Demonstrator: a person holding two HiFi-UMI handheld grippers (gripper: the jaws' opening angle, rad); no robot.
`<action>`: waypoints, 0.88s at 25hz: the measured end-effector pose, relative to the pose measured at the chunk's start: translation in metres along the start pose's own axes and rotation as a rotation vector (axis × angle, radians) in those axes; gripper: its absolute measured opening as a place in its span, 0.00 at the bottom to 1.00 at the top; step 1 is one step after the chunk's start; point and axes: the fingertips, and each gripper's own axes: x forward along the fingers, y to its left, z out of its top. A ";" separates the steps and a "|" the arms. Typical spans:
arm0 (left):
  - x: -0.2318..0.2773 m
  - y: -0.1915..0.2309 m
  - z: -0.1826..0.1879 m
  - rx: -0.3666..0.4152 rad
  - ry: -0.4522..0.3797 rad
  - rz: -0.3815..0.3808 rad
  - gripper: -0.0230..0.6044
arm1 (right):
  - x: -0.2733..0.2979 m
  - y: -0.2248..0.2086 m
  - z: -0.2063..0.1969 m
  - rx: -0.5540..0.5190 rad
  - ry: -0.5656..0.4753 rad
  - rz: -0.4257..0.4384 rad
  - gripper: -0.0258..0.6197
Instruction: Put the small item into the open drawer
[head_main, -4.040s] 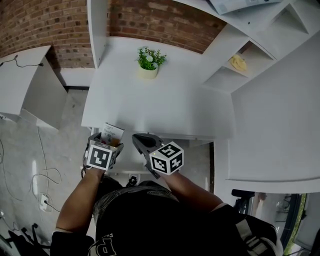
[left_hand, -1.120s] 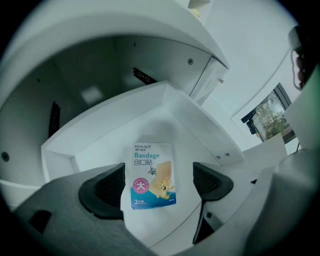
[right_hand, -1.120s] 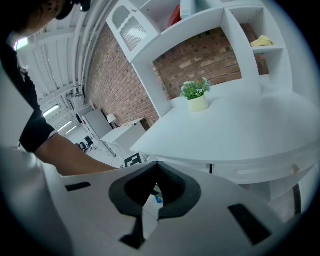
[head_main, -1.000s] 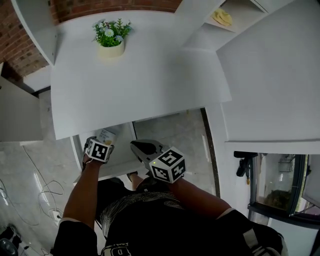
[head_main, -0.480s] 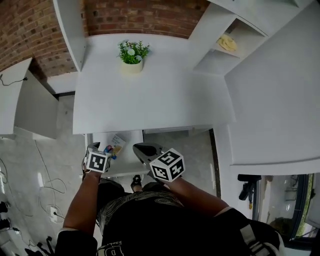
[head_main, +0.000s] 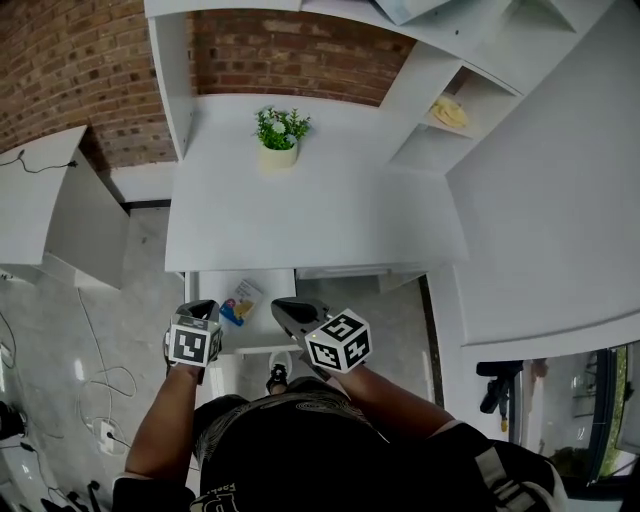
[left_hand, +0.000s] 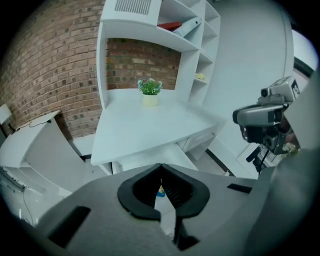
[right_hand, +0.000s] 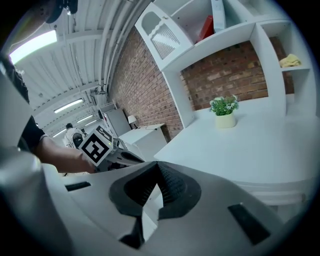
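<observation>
A white desk stands against a brick wall, with a potted plant near its back edge and a white shelf unit rising along its right edge, a yellow thing in one of its compartments. A lower white side desk stands to the left, and cables lie on the floor. The open drawer is pulled out from under the desk's front edge, close to the front left corner, and the desktop overhangs its back part. Both forearms reach forward from the person's body. The left gripper points steeply down above the drawer's front left corner. Its jaws have just been closing and now meet at the tips with nothing between them. The right gripper is tilted less steeply over the drawer's right edge, jaws also together and empty. The small item, a colourful packet, lies flat near the middle of the drawer bottom, between the two grippers in the head view and clear of both. In the left gripper view a sliver of it shows below the closed tips.
</observation>
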 end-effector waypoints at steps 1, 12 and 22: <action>-0.009 -0.002 0.001 -0.002 -0.020 -0.012 0.07 | -0.001 0.008 -0.002 -0.002 -0.007 -0.002 0.05; -0.154 -0.028 -0.032 0.021 -0.169 -0.184 0.06 | -0.021 0.122 -0.025 0.041 -0.087 -0.082 0.05; -0.238 -0.037 -0.088 -0.038 -0.263 -0.258 0.06 | -0.055 0.200 -0.070 0.056 -0.105 -0.157 0.05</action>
